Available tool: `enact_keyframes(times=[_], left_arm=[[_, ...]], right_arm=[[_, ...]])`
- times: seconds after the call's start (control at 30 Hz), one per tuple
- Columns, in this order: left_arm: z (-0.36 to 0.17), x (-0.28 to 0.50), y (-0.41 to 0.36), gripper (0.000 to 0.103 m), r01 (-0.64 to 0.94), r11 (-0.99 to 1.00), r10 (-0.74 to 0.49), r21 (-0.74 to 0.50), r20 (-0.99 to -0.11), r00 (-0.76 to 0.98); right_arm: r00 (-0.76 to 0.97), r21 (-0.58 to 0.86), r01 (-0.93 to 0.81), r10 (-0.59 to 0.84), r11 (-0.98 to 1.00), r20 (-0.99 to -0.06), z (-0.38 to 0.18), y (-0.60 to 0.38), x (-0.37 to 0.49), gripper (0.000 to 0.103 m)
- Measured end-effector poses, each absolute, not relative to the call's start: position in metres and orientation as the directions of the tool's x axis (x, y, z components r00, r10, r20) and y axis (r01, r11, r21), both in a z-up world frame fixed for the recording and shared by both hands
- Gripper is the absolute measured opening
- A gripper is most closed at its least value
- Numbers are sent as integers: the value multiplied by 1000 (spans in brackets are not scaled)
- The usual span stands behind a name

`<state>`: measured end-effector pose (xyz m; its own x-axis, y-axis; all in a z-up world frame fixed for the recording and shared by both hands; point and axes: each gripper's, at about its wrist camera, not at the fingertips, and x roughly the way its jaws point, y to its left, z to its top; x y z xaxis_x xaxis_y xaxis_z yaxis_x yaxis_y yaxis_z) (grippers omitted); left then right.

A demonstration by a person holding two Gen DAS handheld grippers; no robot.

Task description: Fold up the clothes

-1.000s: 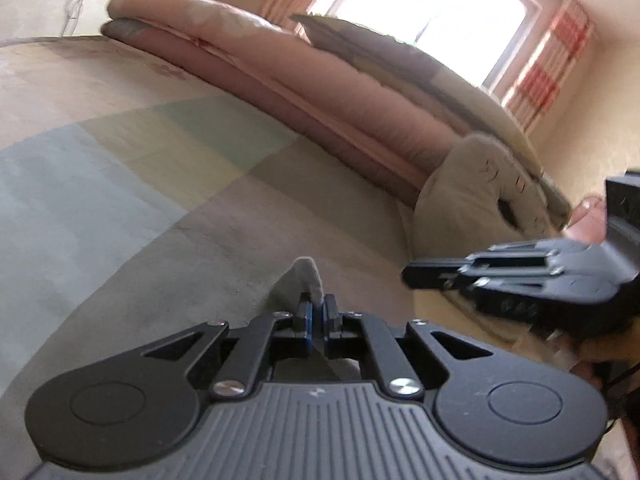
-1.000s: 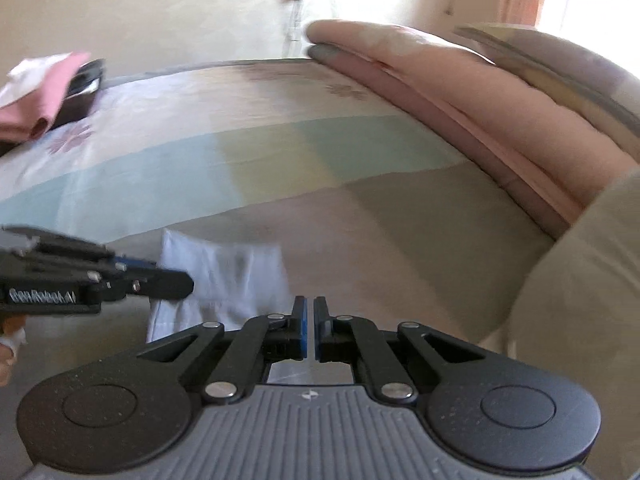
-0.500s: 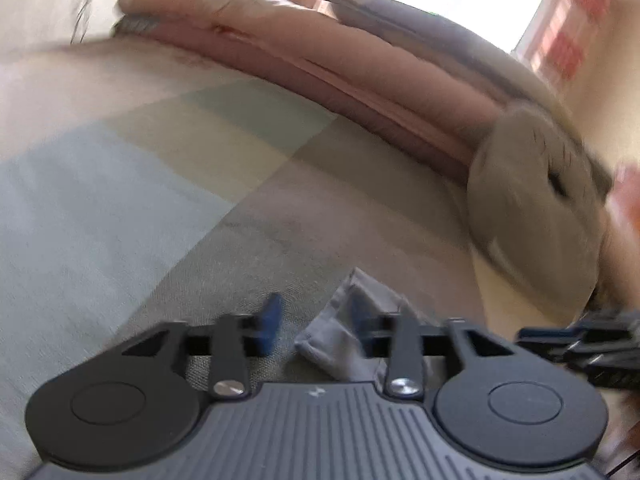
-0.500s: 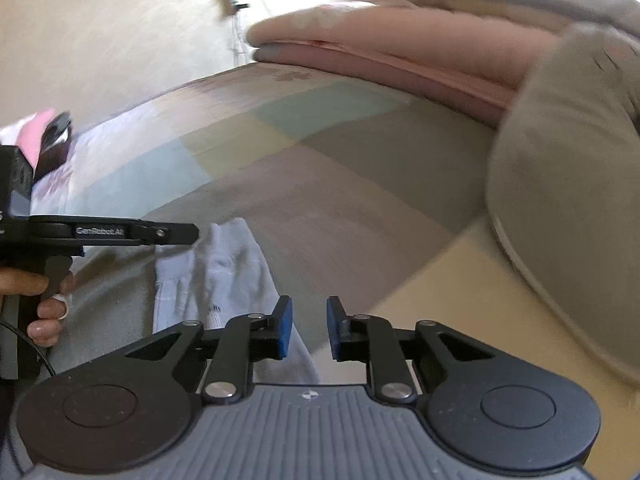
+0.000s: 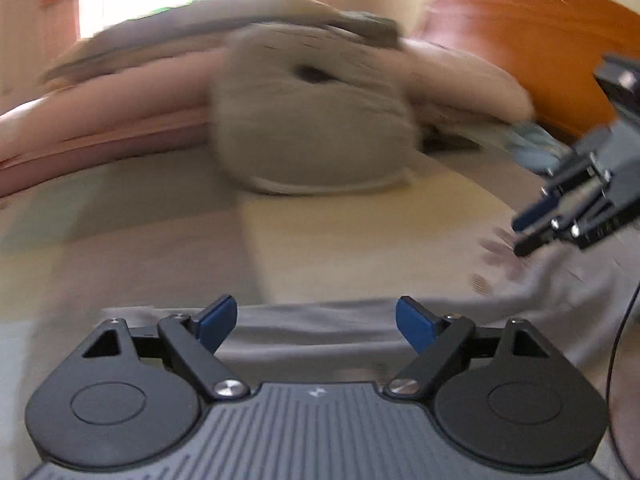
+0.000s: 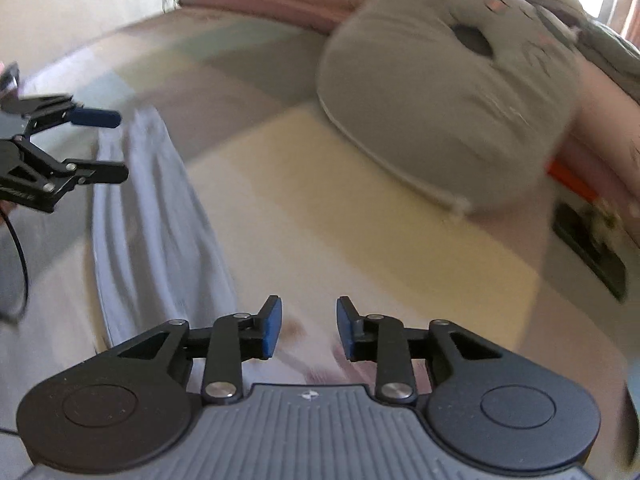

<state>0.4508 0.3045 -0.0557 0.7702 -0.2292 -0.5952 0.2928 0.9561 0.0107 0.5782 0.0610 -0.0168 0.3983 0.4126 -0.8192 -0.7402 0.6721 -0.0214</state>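
Note:
A light grey garment [image 5: 360,332] lies flat on the patchwork bedspread [image 5: 340,240], folded into a long strip [image 6: 152,208]. My left gripper [image 5: 316,322] hovers just over one end of it, wide open, nothing between the blue pads. In the left wrist view my right gripper [image 5: 524,232] shows at the right, above the garment's far part. My right gripper [image 6: 308,328] is open too, low over the garment's other end. The left gripper [image 6: 108,146] appears at the left edge of the right wrist view, open.
A grey-beige cushion [image 5: 312,132] with a dark hole sits at the head of the bed [image 6: 360,208], with pink and grey quilts [image 5: 100,120] stacked behind. An orange wooden headboard [image 5: 540,40] stands at the back right. A dark flat object [image 6: 588,240] lies beside the cushion.
Both grippers went from shut on the garment to open, letting it drop flat on the bed. Both views swung round toward the cushion and headboard; the images are motion-blurred.

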Motion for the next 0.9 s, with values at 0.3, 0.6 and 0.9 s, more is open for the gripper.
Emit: enact_keyframes(times=[0.3, 0.6, 0.9], left_arm=[[-65, 460, 291, 87, 334, 943, -263, -5, -629, 731], [-68, 462, 299, 87, 296, 955, -236, -13, -637, 733], [-69, 464, 302, 87, 287, 957, -238, -25, -631, 738]], right_arm=[[333, 26, -749, 410, 662, -849, -35, 29, 568, 39], [276, -75, -870, 355, 488, -893, -59, 54, 559, 40], [362, -138, -847, 366, 514, -857, -45, 62, 563, 2]])
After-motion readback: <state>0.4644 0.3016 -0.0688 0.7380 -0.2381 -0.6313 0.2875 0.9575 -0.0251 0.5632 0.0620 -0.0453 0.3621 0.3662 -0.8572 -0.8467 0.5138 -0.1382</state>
